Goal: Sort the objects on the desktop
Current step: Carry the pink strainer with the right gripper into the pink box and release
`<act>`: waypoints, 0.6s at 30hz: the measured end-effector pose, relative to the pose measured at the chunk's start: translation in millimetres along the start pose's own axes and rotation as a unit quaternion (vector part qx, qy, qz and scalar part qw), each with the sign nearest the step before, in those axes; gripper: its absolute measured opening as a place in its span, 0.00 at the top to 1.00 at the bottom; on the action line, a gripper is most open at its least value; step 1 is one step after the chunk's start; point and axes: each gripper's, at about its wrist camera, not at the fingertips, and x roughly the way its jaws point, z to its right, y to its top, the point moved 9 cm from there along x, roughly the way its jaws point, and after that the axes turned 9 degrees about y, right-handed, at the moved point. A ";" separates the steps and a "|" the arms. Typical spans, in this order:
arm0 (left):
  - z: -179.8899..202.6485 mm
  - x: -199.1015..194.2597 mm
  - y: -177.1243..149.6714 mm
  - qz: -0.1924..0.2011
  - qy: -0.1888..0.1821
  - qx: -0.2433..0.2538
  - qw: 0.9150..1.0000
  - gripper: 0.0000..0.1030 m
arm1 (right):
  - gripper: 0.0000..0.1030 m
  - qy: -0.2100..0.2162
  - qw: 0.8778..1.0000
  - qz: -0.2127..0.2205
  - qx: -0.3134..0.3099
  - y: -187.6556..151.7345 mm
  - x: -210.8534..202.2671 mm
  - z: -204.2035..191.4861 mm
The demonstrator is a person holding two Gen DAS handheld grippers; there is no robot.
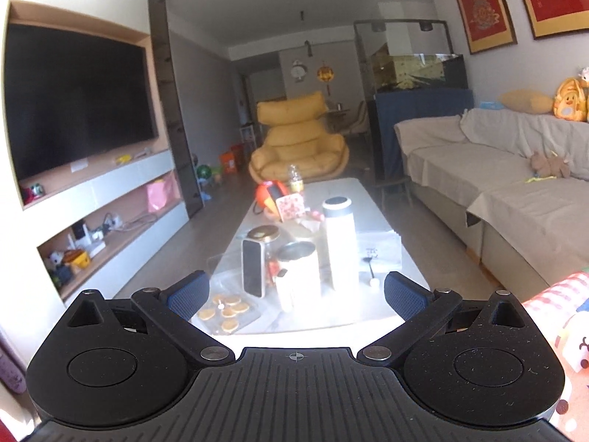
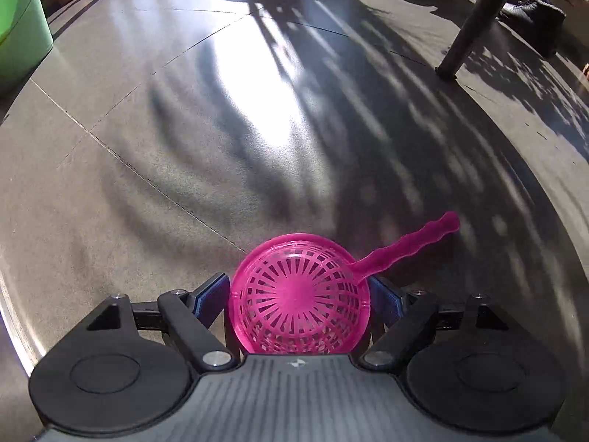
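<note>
Your right gripper (image 2: 299, 294) clamps the pink strainer (image 2: 298, 294) by its thin rim, which may slip; your left gripper (image 1: 294, 289) stands apart.

Matte black handheld grippers, blue-padded.
Left gripper (image 1: 294, 291), right gripper (image 2: 299, 296): ribbed grey housings, silver pivot screws, crosshair marks.

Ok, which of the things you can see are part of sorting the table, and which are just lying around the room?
Job:
- pink strainer basket held in right gripper
- white thermos
- phone
- white mug
- cookies
- left gripper, open and empty

Lying about:
- yellow armchair
- sofa
- TV
- green tub
</note>
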 end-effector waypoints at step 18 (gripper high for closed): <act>185.2 -80.2 -97.6 0.048 -0.447 0.176 0.876 0.00 | 0.20 0.141 0.977 0.132 -0.094 -92.0 -512.5 76.7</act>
